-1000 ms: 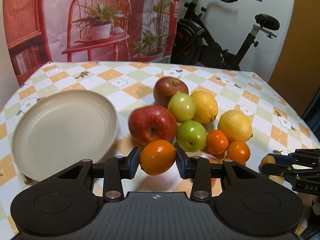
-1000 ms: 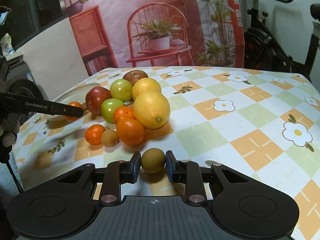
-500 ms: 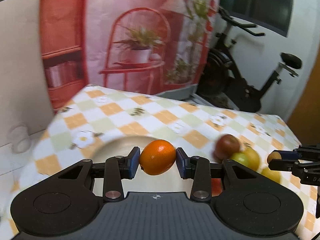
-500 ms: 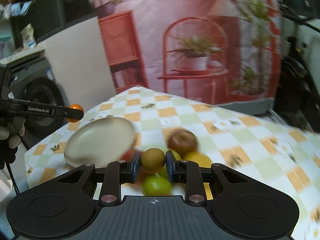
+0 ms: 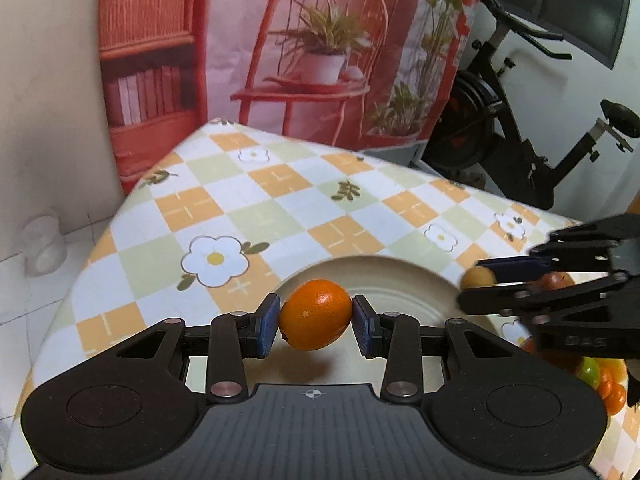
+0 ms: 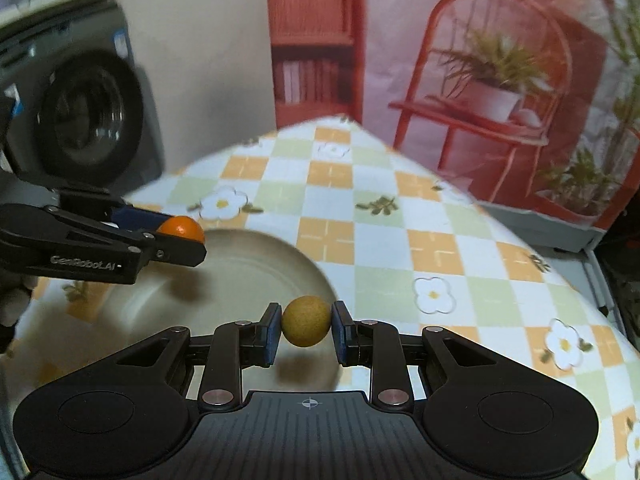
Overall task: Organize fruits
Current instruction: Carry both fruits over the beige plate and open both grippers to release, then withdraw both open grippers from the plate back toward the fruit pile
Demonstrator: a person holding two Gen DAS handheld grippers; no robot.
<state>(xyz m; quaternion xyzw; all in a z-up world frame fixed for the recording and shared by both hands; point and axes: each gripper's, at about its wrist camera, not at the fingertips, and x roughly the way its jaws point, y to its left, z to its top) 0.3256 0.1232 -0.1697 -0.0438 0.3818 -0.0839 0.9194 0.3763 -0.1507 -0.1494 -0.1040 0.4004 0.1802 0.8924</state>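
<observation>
My left gripper (image 5: 315, 318) is shut on an orange tangerine (image 5: 315, 314), held above the near left part of a cream plate (image 5: 404, 276). My right gripper (image 6: 306, 328) is shut on a small brown round fruit (image 6: 306, 321) over the plate's (image 6: 256, 264) right rim. In the left wrist view the right gripper (image 5: 480, 280) comes in from the right with the brown fruit (image 5: 477, 277) over the plate's far right rim. In the right wrist view the left gripper (image 6: 182, 236) and its tangerine (image 6: 181, 228) hang over the plate's left edge. The plate looks bare.
The pile of other fruit (image 5: 600, 376) peeks out at the lower right of the left wrist view, behind the right gripper. The checked tablecloth (image 5: 280, 200) ends at a corner beyond the plate. A washing machine (image 6: 80, 120) stands left; an exercise bike (image 5: 520, 140) stands behind.
Both grippers have swung left from the fruit pile to above the plate, each still holding its fruit. The pile has slid out to the right edge of view.
</observation>
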